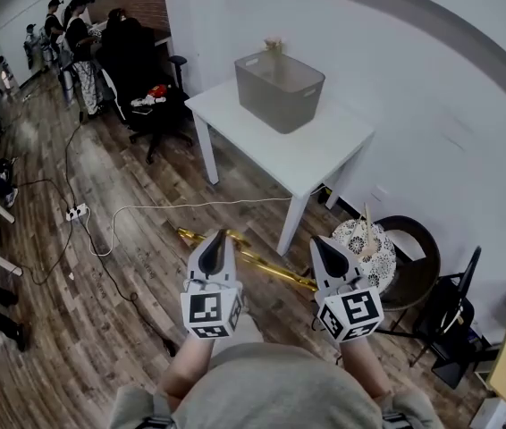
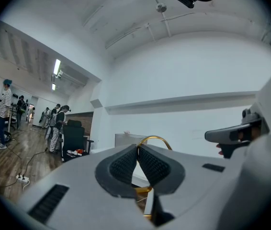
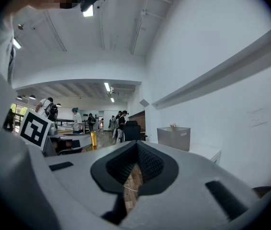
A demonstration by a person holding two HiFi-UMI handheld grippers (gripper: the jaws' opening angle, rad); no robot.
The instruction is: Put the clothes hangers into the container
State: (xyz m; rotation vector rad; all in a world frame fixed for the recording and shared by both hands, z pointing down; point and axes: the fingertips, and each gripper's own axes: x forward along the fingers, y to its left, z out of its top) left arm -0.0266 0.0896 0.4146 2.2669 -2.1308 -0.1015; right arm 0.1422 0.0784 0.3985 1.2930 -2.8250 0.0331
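A gold clothes hanger point(image 1: 262, 263) hangs level above the wooden floor, running from my left gripper point(image 1: 215, 237) toward my right gripper point(image 1: 326, 245). In the left gripper view my left gripper point(image 2: 137, 147) is shut on the hanger, whose gold hook point(image 2: 155, 139) curves up past the fingertips. My right gripper point(image 3: 136, 144) is shut with nothing between its pads; the hanger's gold end point(image 3: 93, 140) shows off to its left. The grey container point(image 1: 280, 88) stands on the white table point(image 1: 324, 150) ahead, also visible as the container point(image 2: 126, 139) and the container point(image 3: 174, 137).
A black office chair point(image 1: 150, 105) and several people point(image 1: 79, 38) are at the back left. A white cable with a power strip point(image 1: 76, 211) lies on the floor. A round patterned seat point(image 1: 366, 244) and a dark chair point(image 1: 450, 315) stand right of the table.
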